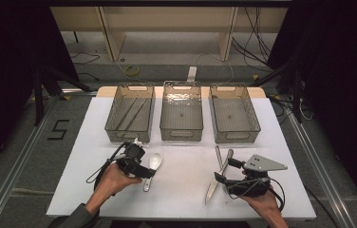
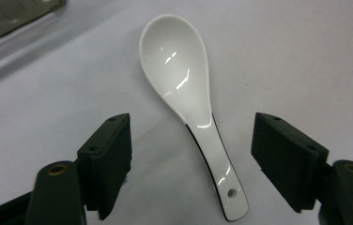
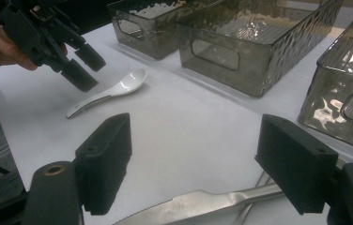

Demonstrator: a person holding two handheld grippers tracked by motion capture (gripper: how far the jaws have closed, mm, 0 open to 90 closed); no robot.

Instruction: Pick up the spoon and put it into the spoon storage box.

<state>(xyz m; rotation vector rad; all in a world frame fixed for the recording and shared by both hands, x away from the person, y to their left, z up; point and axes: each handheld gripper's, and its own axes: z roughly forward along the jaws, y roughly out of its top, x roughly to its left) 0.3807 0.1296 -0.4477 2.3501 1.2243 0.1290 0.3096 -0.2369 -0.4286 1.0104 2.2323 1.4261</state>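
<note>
Left gripper view, spoon (image 2: pixel 186 101): white, glossy, bowl up, holed handle, flat on the white table (image 2: pixel 306 56).
Spoon's place: in front of the left bin (image 1: pixel 130 113).
Left gripper (image 2: pixel 191 161): jaws apart, straddling the handle, untouching.
Left hand (image 1: pixel 115 180): angled over the spoon.
Right gripper (image 3: pixel 193 159): gaping above a knife (image 3: pixel 198 204).
</note>
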